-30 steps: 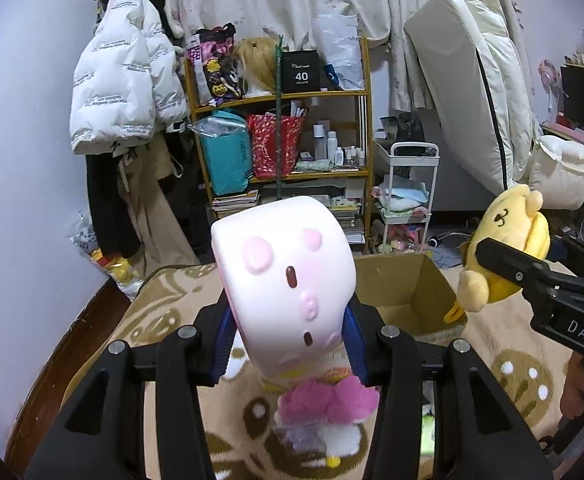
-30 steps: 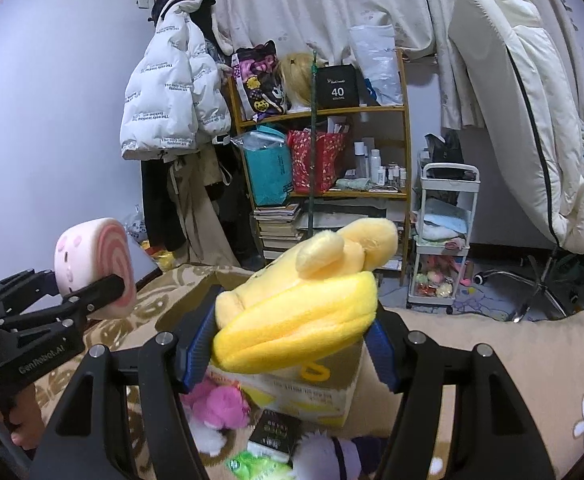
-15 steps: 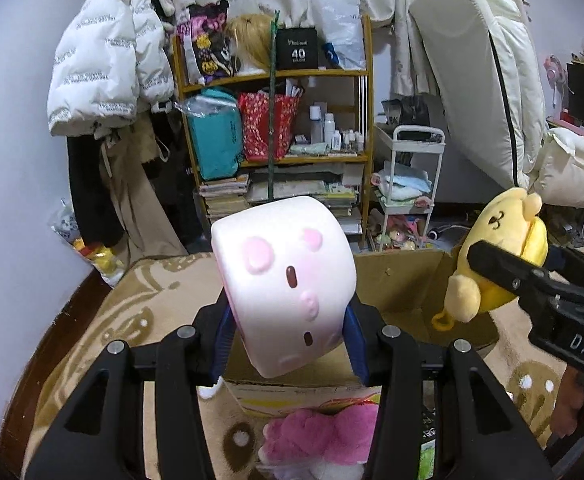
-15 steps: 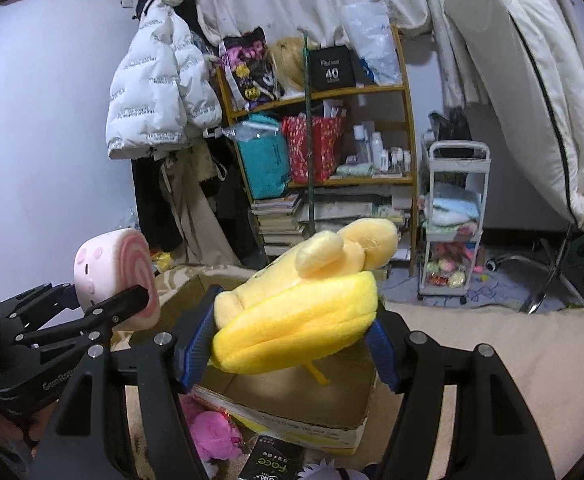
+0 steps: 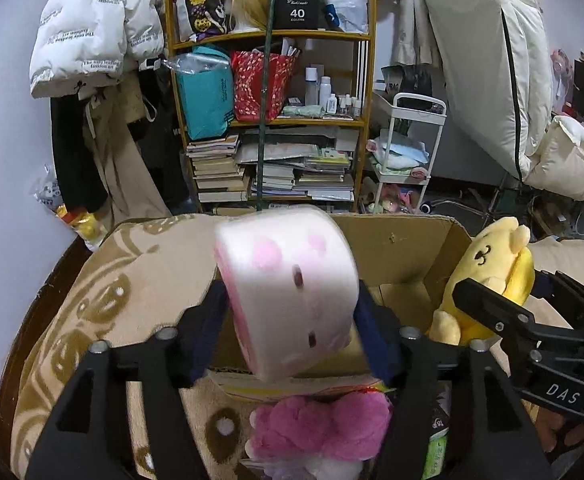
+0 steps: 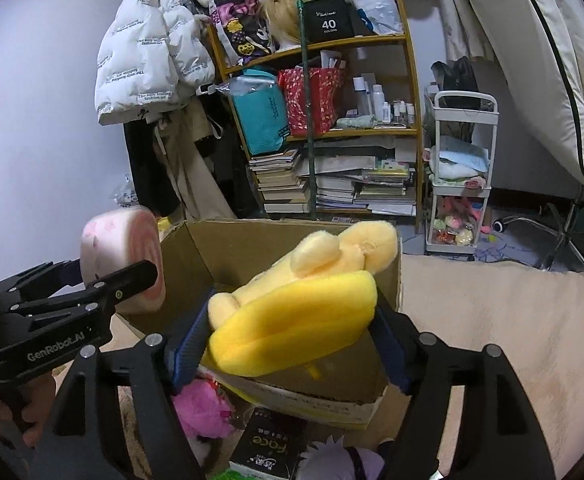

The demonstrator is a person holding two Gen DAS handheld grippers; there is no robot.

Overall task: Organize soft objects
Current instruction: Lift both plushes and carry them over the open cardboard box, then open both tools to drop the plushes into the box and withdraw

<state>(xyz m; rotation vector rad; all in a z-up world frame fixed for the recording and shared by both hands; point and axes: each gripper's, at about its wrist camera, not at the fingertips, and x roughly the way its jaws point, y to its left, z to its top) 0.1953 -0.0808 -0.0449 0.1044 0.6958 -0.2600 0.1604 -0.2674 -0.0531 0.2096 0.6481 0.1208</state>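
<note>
wall [image 5: 7,152]: pale lilac | shelf [image 5: 269,120]: wooden (crammed with books) | cart [image 5: 408,152]: white | rug [image 5: 103,288]: beige

Both fisheye views sit just behind their own fingers, angled downward, close over the open cardboard box [image 5: 408,254]. Left view faces the wooden shelf [image 5: 269,120] head-on; right gripper [image 5: 504,308] enters at its right edge. Right view looks from further right; left gripper [image 6: 103,284] at its left edge. Shared: box, shelf, white trolley [image 6: 462,176].
</note>
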